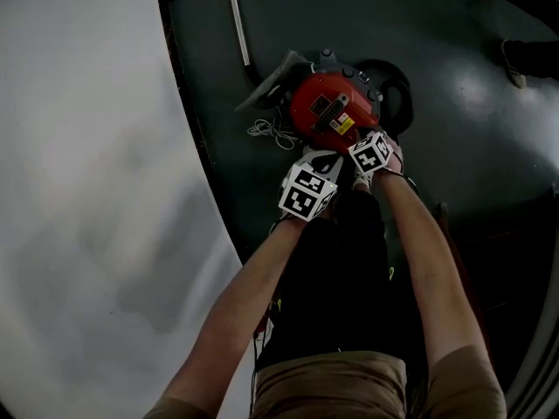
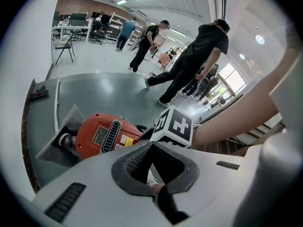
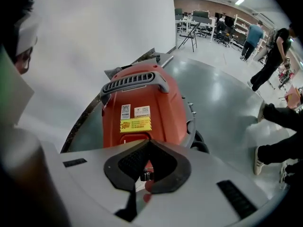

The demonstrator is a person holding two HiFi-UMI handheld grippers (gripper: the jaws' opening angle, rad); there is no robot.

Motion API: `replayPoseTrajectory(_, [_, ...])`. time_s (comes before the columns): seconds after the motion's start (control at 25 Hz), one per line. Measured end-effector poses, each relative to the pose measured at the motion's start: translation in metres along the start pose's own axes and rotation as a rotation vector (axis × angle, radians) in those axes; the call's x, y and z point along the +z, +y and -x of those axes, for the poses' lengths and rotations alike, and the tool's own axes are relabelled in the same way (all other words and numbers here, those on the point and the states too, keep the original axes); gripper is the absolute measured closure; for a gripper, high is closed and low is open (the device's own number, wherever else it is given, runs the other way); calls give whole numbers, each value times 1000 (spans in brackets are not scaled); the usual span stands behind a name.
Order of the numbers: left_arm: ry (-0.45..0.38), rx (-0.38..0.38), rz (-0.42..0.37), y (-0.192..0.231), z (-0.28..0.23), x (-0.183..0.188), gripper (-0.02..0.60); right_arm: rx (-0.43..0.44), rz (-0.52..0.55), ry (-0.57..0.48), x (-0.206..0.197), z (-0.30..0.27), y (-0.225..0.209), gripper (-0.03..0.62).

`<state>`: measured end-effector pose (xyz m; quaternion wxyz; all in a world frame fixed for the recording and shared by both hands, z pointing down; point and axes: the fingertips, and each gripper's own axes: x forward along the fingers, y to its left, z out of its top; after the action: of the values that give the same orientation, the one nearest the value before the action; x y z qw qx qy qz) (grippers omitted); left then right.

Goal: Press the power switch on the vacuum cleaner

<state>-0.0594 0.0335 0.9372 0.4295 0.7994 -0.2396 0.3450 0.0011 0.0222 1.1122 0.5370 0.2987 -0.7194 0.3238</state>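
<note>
The red vacuum cleaner (image 1: 325, 112) lies on the dark grey floor just ahead of both grippers. In the right gripper view its body (image 3: 139, 98) fills the middle, with a grey grille handle on top and a yellow label. A raised red switch (image 3: 137, 137) sits just below that label. My right gripper (image 3: 149, 142) is shut and empty, its tips right at that switch. My left gripper (image 2: 151, 145) is also shut and empty; it hangs beside the right one, whose marker cube (image 2: 174, 126) is close in front of it. The vacuum (image 2: 105, 135) lies to its left.
A grey floor nozzle (image 1: 266, 81), a metal wand (image 1: 238, 24) and a loose white cable (image 1: 266, 132) lie left of the vacuum. A black hose (image 1: 397, 94) curls to the right of the vacuum. A white platform (image 1: 87, 190) with a dark edge borders the floor. Several people (image 2: 189, 65) stand beyond.
</note>
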Motion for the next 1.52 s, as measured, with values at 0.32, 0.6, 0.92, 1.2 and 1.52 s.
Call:
replayPoseTrajectory(0.32, [-16, 27, -18, -8, 9, 8, 577, -20, -49, 63, 1, -1, -2, 583])
replayPoseTrajectory(0.6, [-41, 23, -30, -38, 34, 23, 577, 48, -42, -181, 38, 80, -3, 583])
replayPoseTrajectory(0.92, [-120, 71, 2, -89, 114, 62, 577, 46, -101, -462, 67, 258, -10, 583])
replayPoseTrajectory(1.2, [-199, 79, -26, -171, 195, 113, 577, 144, -117, -615, 90, 429, -6, 585])
replayPoseTrajectory(1.52, [-344, 74, -86, -263, 248, 158, 577, 196, -25, -776, 93, 572, -8, 583])
